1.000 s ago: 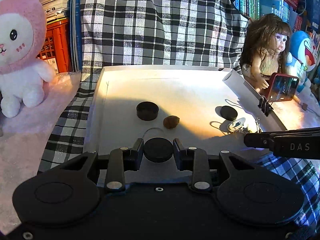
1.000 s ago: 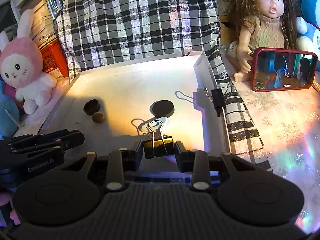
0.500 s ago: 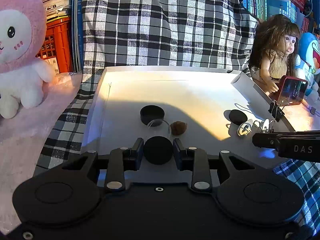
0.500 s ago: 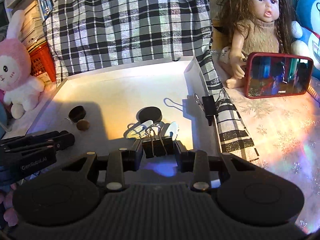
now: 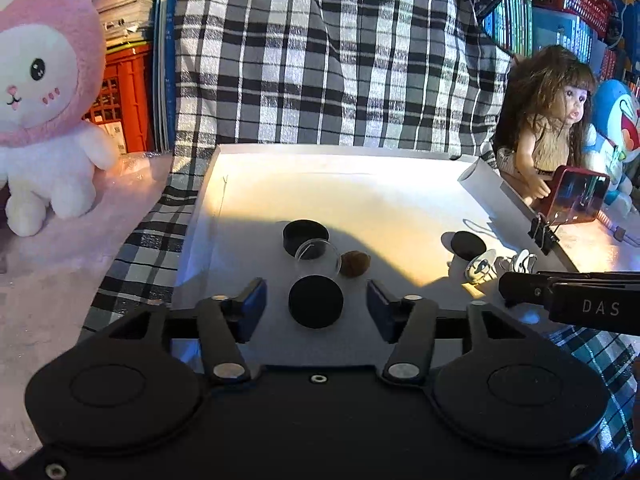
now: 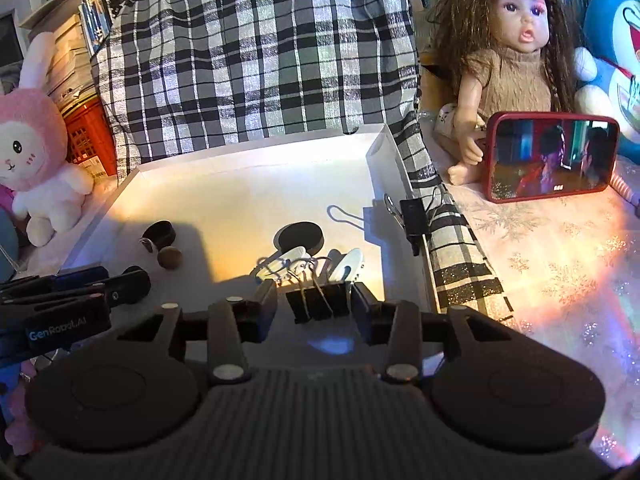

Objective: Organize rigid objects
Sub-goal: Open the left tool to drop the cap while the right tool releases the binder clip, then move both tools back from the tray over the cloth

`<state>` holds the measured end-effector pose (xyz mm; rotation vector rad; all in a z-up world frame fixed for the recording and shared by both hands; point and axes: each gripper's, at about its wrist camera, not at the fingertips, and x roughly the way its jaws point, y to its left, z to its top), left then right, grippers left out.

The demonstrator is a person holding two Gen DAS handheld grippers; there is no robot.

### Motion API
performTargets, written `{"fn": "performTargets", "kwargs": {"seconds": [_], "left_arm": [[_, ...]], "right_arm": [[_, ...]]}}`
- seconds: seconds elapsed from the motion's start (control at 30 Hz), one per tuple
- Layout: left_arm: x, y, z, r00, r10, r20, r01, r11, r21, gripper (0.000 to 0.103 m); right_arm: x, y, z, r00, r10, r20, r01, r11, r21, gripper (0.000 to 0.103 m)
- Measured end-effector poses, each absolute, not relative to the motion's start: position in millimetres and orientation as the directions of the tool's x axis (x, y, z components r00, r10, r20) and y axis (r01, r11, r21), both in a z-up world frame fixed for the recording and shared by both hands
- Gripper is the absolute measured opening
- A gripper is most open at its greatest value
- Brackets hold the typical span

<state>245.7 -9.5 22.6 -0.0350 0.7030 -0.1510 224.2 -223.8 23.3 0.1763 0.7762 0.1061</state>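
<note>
Left gripper (image 5: pixel 316 304) jaws opening around a clear jar (image 5: pixel 316 276) lying in the tray (image 5: pixel 360 160), black cap toward the gripper, right gripper (image 6: pixel 316 306) opening, clip (image 6: pixel 318 300) between, handles pointing away

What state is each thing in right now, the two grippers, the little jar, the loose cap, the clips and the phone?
Left gripper: jaws opening, pads clear of the jar.
Jar: capped, lying on its side in the tray.
Loose cap: lying open side up.
Right gripper: jaws opening, clip between them, not pressed.
Black clip: resting in the tray, handles forward.
Clip on tray wall: clamped on.
Phone: propped up, screen on.
</note>
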Motion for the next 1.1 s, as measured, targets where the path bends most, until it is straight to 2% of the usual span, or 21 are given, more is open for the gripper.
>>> {"fn": "performTargets", "kwargs": {"seconds": [0.2,0.4,0.57,0.77,1.1], "left_arm": [[227,-7,37,0.782,-0.158,-0.603,0.134,0.987,-0.086,0.072],[204,-7,50,0.805,-0.157,-0.572,0.153,0.987,-0.055,0.077],[179,-4,57,0.832,-0.139,-0.537,0.136,0.990,-0.046,0.078],[148,5,59,0.844,-0.166,-0.510,0.137,0.986,-0.094,0.078],[97,8,62,0.872,-0.149,-0.466,0.137,0.989,-0.060,0.079]], "right_arm": [[212,-223,31,0.731,0.173,-0.660,-0.051,0.978,0.200,0.070],[193,-223,39,0.756,0.183,-0.629,-0.077,0.978,0.192,0.078],[173,-224,45,0.774,0.201,-0.600,-0.094,0.974,0.205,0.083],[146,-224,51,0.797,0.209,-0.567,-0.116,0.974,0.195,0.087],[105,-219,53,0.829,0.181,-0.530,-0.118,0.981,0.152,0.090]]}}
